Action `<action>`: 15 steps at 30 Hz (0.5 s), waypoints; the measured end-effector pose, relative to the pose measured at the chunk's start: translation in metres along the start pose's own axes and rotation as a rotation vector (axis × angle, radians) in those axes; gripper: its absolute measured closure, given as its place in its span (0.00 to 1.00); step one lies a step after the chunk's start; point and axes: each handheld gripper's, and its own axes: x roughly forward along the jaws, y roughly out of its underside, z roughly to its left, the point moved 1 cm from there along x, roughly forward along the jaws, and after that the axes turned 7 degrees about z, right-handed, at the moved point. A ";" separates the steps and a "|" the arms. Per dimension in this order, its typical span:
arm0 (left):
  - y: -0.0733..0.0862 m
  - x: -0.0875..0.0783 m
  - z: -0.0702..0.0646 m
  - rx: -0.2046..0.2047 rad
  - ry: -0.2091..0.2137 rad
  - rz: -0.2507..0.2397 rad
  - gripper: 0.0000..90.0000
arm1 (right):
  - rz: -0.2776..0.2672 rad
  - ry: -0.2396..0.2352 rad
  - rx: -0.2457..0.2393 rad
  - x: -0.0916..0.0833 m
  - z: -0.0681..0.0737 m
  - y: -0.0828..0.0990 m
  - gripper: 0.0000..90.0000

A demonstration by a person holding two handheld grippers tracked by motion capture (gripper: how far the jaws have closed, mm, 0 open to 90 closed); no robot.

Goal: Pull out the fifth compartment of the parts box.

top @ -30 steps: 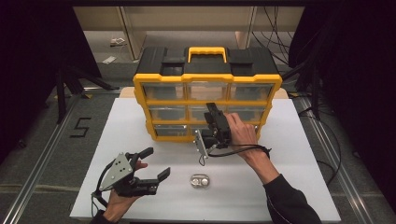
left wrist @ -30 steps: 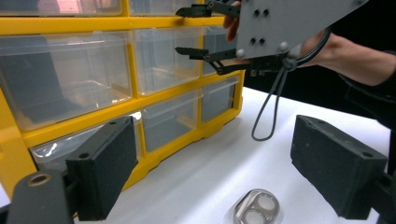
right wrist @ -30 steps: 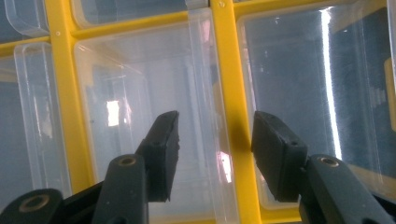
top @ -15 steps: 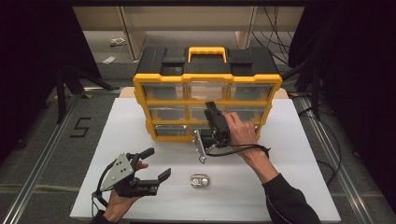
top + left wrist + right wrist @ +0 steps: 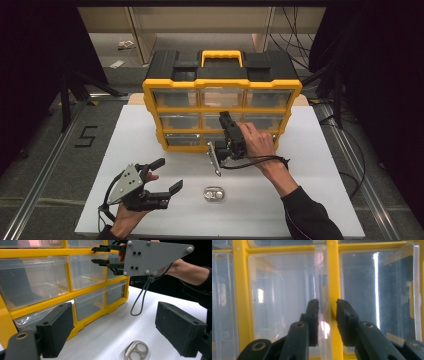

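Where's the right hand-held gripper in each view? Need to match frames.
High view: centre, right hand-held gripper at the middle drawer row.
Left gripper view: gripper top, right of centre, beside its grey plate.
Right gripper view: gripper bottom centre; jaws have just been closing, clear drawer lip between them.
Shared landmark: yellow drawer organizer.

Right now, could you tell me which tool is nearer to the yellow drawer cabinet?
The right tool: it is at the yellow drawer cabinet's front, jaws just closing around a drawer's edge. The left tool hovers over the table's near side.
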 end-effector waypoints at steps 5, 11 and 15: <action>0.000 0.001 0.000 0.003 -0.005 0.008 0.16 | 0.003 -0.011 -0.007 0.000 0.001 0.000 0.87; 0.000 0.001 0.000 0.002 -0.010 0.013 0.17 | 0.001 -0.010 -0.021 -0.001 0.001 0.000 0.88; 0.000 0.000 0.000 0.001 -0.009 0.011 0.17 | -0.005 -0.009 -0.024 -0.002 0.001 0.001 0.88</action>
